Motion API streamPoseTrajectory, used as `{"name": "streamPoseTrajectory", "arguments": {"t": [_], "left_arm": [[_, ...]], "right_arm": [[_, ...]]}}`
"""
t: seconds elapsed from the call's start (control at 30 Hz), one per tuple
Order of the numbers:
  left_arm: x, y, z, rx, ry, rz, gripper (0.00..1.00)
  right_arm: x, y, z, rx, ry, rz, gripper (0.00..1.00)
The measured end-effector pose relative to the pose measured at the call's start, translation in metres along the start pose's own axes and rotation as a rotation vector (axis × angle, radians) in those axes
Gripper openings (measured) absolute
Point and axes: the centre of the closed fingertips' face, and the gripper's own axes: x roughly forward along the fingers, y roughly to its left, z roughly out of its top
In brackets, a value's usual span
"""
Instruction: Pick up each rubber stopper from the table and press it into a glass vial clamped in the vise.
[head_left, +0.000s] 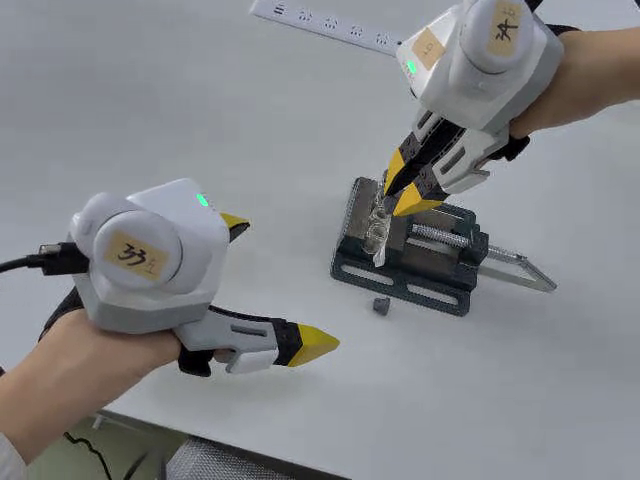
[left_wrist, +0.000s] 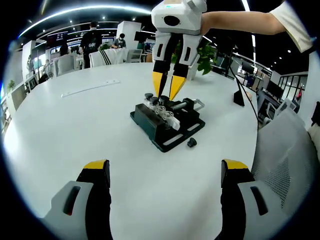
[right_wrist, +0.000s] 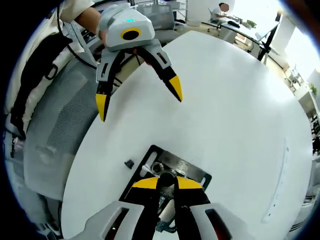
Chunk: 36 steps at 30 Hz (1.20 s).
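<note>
**Item: rubber stoppers and vials at the vise, with both tongs**

Right gripper (head_left: 405, 195): held directly above the vise (head_left: 440, 265), jaws drawn nearly together. In the right gripper view a small dark piece, judged to be the gripped stopper (right_wrist: 166, 177), was seen pinched between the yellow tips, over the mouth of one of the glass vials (head_left: 377, 235) clamped in the vise.

Left gripper (head_left: 275, 284): held well apart from the vise, near the table's front edge, jaws spread wide, nothing between them.

Loose stopper (head_left: 381, 306): found lying on the white table (head_left: 200, 100), just in front of the vise base.

Handling, as judged: the stoppers were taken to be small, light, soft and grippy rather than slippery. A hold across the sides near the broader top was thought best, so that the narrow end was left free to enter. The vials were judged thin and fragile, so a straight downward press was called for, without sideways lean.
</note>
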Motion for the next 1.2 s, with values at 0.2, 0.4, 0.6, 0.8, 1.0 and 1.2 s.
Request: {"name": "streamPoseTrajectory", "arguments": {"t": [0.2,0.4,0.6,0.8,1.0,1.2], "left_arm": [[0.0015,0.0005,-0.0023,-0.003,0.004,0.0,0.91],[0.0021,0.0004,-0.0025,-0.01,0.004,0.002,0.91],[0.003,0.0006,-0.0039,-0.015,0.006,0.002,0.91],[0.0039,-0.0001,-0.0045,-0.016,0.007,-0.001,0.91],[0.0039,0.0001,-0.0042,-0.02,0.004,0.002,0.91],[0.0045,0.0,-0.0044,-0.019,0.004,0.002,0.91]], "right_arm": [[0.0039,0.0002,0.0015,-0.002,-0.007,0.007,0.06],[0.0085,-0.0026,0.001,-0.001,-0.011,0.011,0.06],[0.0087,-0.0018,0.0008,0.001,-0.012,0.02,0.06],[0.0091,-0.0027,-0.0006,-0.003,-0.011,0.03,0.06],[0.0087,-0.0019,-0.0012,-0.015,0.006,0.042,0.05],[0.0101,-0.0011,-0.0026,-0.065,0.049,0.039,0.05]]}}
